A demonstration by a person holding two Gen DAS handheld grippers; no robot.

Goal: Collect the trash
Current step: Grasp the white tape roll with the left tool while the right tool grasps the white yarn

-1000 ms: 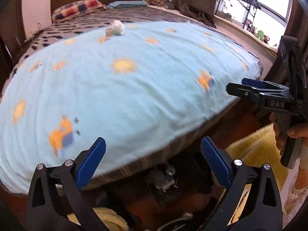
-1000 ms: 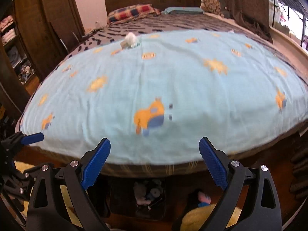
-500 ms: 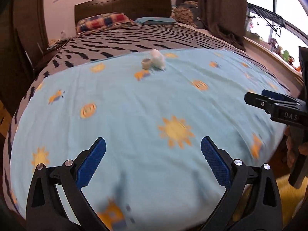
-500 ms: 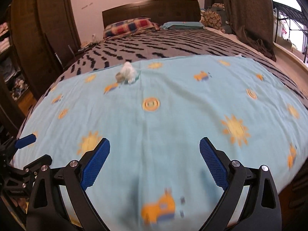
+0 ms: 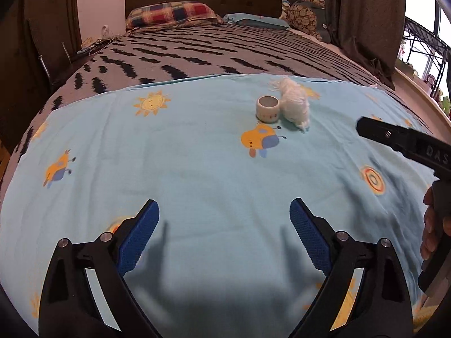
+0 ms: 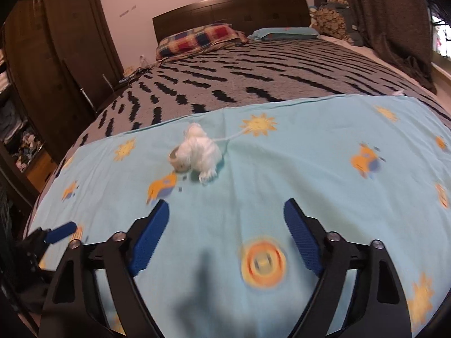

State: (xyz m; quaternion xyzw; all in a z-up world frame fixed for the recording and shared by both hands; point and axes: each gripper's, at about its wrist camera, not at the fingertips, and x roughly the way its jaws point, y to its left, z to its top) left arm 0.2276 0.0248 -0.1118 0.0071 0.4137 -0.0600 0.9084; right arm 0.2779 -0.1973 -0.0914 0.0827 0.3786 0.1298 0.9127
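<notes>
Moved since a second ago: both grippers have travelled from beyond the foot of the bed to above the light blue sheet (image 5: 197, 169); the floor and yellow rug seen under them then are out of view, and the trash sits much nearer in both views.
Left gripper (image 5: 224, 226): jaws wide apart and closing, nothing between the blue pads, only bare sheet and their shadow beneath.
Right gripper (image 6: 225, 226): also wide apart and closing, nothing between the pads; in the left wrist view it enters from the right edge, with fingers of the person's hand (image 5: 431, 225) curled on its handle.
Trash, tape roll (image 5: 267, 109): small white ring with a printed band, standing on its flat side with the hole facing up, on the sheet near its far edge.
Trash, white yarn bundle (image 5: 294, 102): fluffy clump touching the roll on its right in the left wrist view; in the right wrist view it partly hides the roll, and a loose strand trails off to the right.
Gripper to trash: both grippers are well short of the two items, touching neither.
Bed: a grey spread with black dashes (image 6: 253, 79) lies beyond the sheet; a plaid pillow (image 5: 172, 14) and a light blue pillow (image 5: 259, 22) lie at the dark headboard (image 6: 231, 9).
</notes>
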